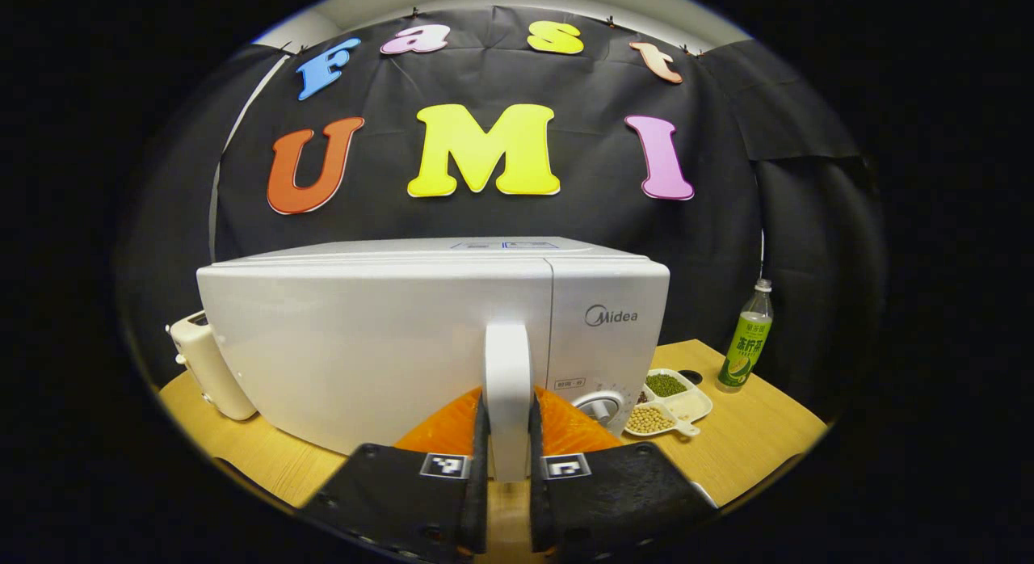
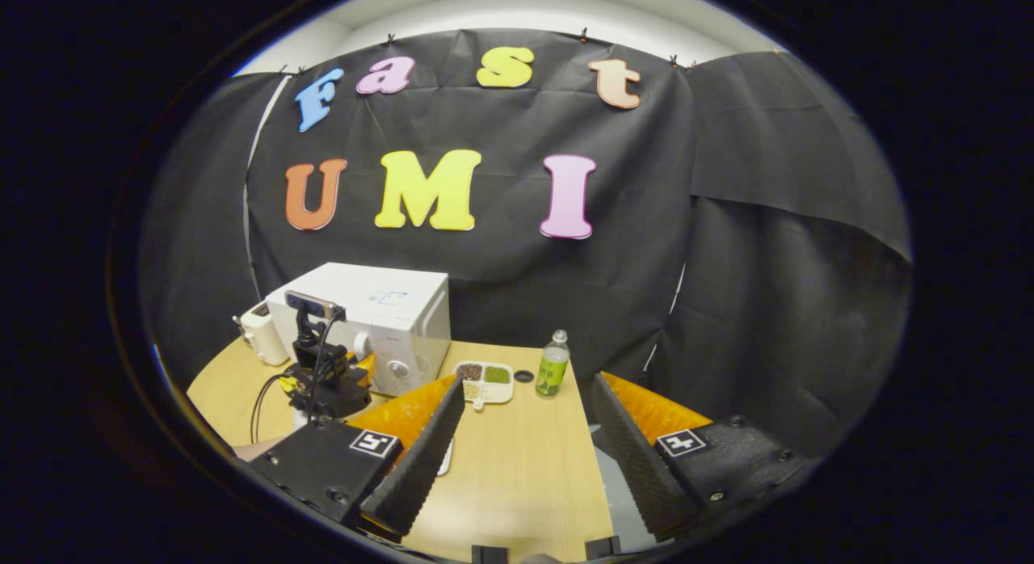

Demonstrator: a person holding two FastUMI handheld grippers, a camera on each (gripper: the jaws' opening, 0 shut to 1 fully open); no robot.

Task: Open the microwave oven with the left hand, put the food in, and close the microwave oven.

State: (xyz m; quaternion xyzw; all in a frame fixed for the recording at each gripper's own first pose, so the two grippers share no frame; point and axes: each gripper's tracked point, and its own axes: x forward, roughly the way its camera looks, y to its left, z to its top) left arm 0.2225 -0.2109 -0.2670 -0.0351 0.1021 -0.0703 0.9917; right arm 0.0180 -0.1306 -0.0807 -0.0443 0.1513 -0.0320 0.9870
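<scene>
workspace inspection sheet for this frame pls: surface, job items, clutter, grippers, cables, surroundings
Surface: wooden table, bare in front of the right gripper.
Job's things: white microwave, door closed; its vertical handle sits between the left gripper's fingers. Divided food tray with beans lies right of the microwave.
Clutter: green drink bottle upright beside the tray; dark round cap between them; cream toaster at the microwave's far side.
Grippers: left gripper shut on the handle; right gripper open, holding nothing, above the table.
Cables: black leads trail from the left gripper's rig.
Surroundings: black cloth wall behind and to the right.
</scene>
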